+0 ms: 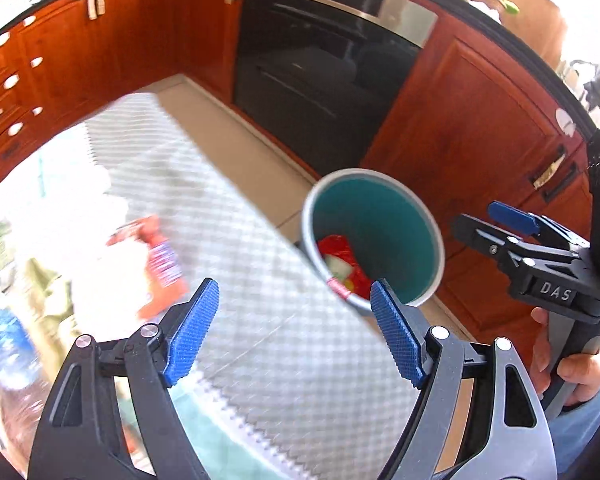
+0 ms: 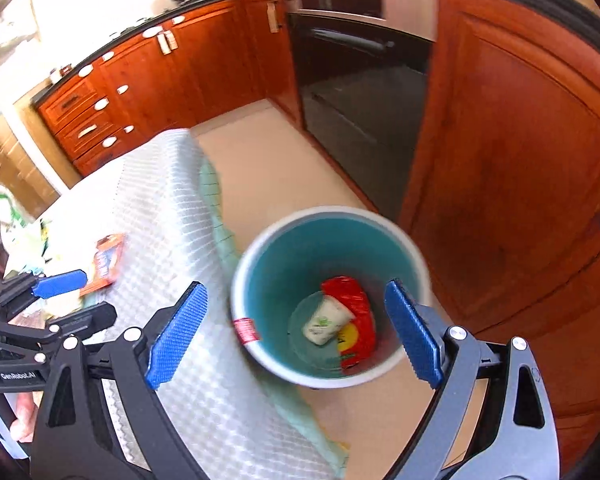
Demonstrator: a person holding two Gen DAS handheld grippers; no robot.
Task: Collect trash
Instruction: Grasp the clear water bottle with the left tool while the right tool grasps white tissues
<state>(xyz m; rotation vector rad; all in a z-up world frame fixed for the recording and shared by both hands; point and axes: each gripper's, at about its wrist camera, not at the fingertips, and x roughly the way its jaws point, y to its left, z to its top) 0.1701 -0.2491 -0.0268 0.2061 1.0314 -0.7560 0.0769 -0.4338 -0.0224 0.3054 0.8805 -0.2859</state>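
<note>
A grey bin with a teal inside [image 2: 324, 240] stands on the floor beside the table. In it lie a red wrapper [image 2: 356, 320] and a small white packet [image 2: 327, 321]. My right gripper [image 2: 296, 334] is open and empty, above the bin's mouth. My left gripper [image 1: 294, 330] is open and empty over the table's edge, with the bin [image 1: 384, 216] just ahead. An orange wrapper [image 1: 160, 264] lies on the table to its left; it also shows in the right wrist view [image 2: 107, 260]. A plastic bottle [image 1: 4, 344] lies at the far left.
The table wears a white embossed cover [image 1: 268, 344] over a green cloth [image 2: 220, 216]. Red-brown cabinets [image 2: 508, 152] and a black oven [image 2: 364, 80] stand close behind the bin. Beige floor tiles [image 2: 260, 160] lie between. More clutter sits at the table's left [image 1: 48, 216].
</note>
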